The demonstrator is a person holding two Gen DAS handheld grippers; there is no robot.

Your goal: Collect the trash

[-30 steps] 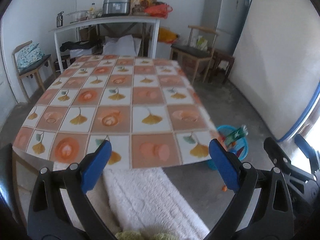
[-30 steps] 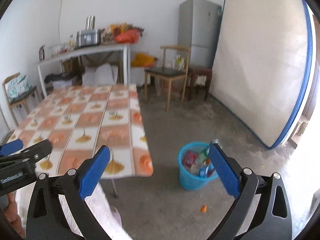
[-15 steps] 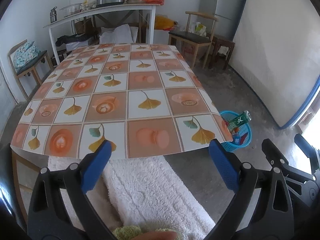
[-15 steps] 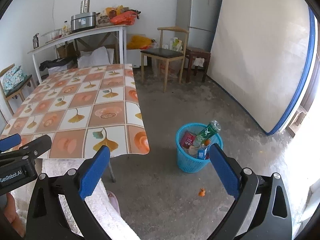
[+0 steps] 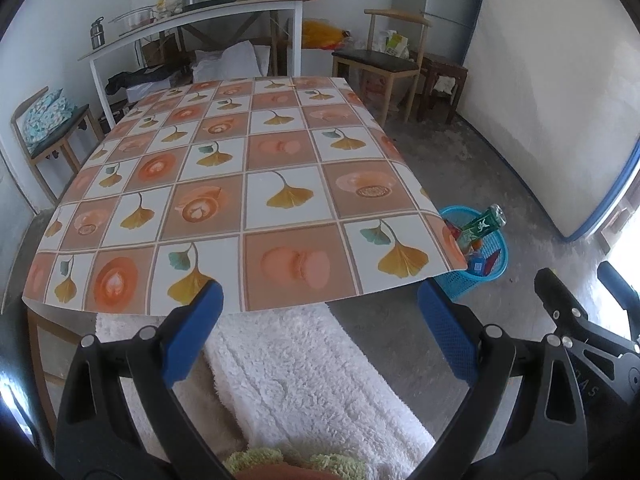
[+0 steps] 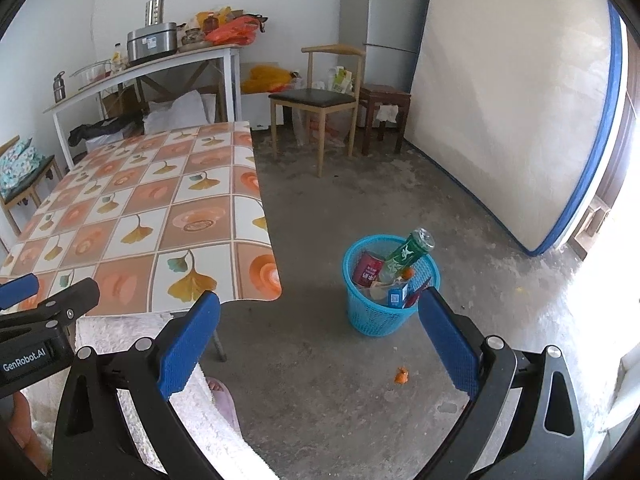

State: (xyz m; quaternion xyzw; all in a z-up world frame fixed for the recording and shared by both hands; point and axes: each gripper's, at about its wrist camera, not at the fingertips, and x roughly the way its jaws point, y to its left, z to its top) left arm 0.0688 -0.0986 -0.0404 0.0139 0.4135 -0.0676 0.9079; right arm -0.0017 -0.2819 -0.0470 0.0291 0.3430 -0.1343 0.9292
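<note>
A blue plastic basket (image 6: 390, 312) stands on the concrete floor right of the table, holding a green bottle (image 6: 408, 252), a red can (image 6: 367, 268) and other wrappers. A small orange scrap (image 6: 401, 376) lies on the floor in front of it. In the left wrist view the basket (image 5: 478, 276) peeks out past the table's corner. My right gripper (image 6: 318, 340) hovers open and empty above the floor, near the basket. My left gripper (image 5: 318, 330) is open and empty over a white fluffy cloth (image 5: 304, 376), just short of the table (image 5: 224, 200) with its leaf-patterned cover.
A wooden chair (image 6: 316, 100) and a dark stool (image 6: 384, 108) stand by the fridge (image 6: 384, 24). A mattress (image 6: 516, 100) leans on the right wall. A white shelf table (image 6: 152, 72) with pots lines the back wall. Another chair (image 5: 48, 132) is at left.
Both views have risen and tipped downward; the table and basket now sit lower and closer in frame. Both grippers stay open and empty.
</note>
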